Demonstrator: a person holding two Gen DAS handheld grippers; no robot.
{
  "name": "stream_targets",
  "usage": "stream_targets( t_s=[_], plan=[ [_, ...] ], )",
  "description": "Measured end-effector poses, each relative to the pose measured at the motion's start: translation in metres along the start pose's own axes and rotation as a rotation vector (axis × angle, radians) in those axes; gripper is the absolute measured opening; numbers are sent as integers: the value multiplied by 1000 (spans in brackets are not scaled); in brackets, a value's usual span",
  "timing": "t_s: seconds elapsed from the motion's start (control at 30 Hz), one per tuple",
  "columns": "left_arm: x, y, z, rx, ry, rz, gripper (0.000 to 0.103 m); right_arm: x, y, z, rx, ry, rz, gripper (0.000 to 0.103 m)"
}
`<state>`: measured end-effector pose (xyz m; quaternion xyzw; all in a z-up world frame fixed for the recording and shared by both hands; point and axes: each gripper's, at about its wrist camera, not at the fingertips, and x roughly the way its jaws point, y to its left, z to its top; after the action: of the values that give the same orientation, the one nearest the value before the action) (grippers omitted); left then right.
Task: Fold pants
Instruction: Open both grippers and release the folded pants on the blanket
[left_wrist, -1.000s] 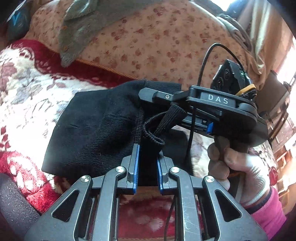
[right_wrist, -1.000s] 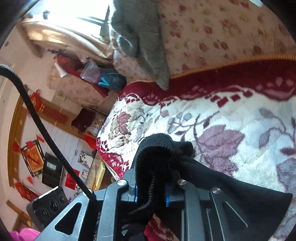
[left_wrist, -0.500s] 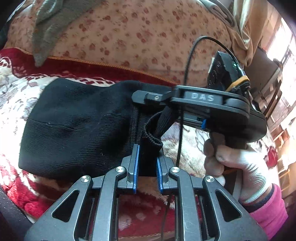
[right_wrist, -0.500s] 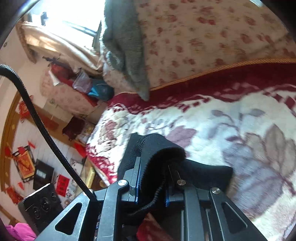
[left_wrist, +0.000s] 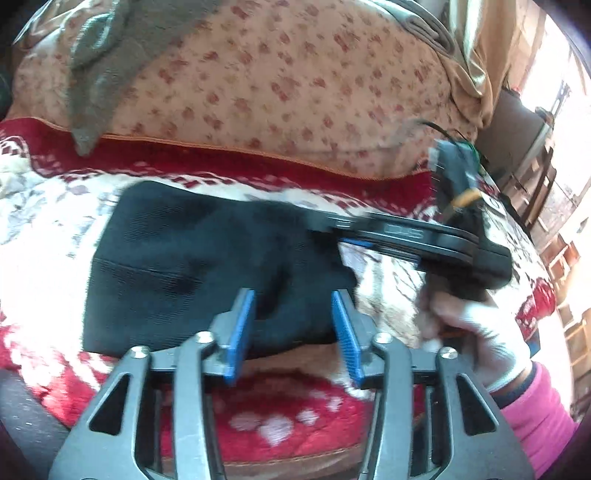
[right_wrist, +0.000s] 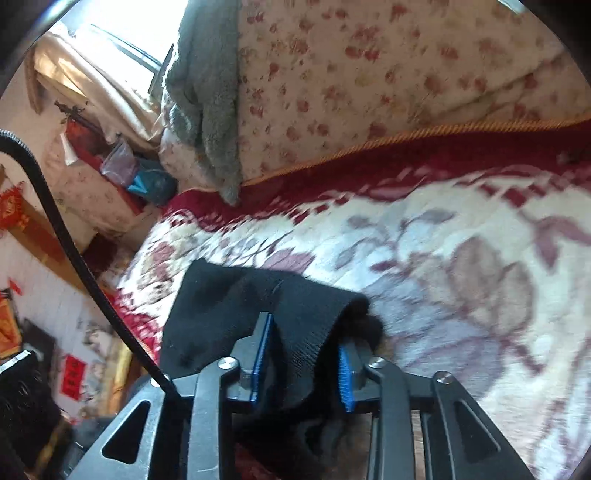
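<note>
Black pants – blurred, folded | left claw just parted | right claw parting, cloth between

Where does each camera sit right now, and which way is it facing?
Left wrist: on the left claw, looking down its blue pads at the black pants on the floral blanket; the right claw and gloved hand show too.
Right wrist: on the right claw, looking across the blanket toward the patterned cushion; pants cloth lies loose between its pads.
Shared: pants, blanket, cushion, grey towel. Both claws' jaws have just been opening.
</note>
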<state>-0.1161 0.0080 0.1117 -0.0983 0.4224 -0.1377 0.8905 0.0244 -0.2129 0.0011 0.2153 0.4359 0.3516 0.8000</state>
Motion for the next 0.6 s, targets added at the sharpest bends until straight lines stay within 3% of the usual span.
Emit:
stream_targets(
  t_s=[0.3,0.43,0.6],
  plan=[
    [-13,51,6,-107,-36,127,44,-47,26,-8,8,-93,30,36],
    [-10,58,3,-120,-34,171,44,-44,48,-17,-22,-97,13,45],
    [-8,58,4,-118,-44,208,44,-25,66,-28,-44,-62,11,46]
  ],
)
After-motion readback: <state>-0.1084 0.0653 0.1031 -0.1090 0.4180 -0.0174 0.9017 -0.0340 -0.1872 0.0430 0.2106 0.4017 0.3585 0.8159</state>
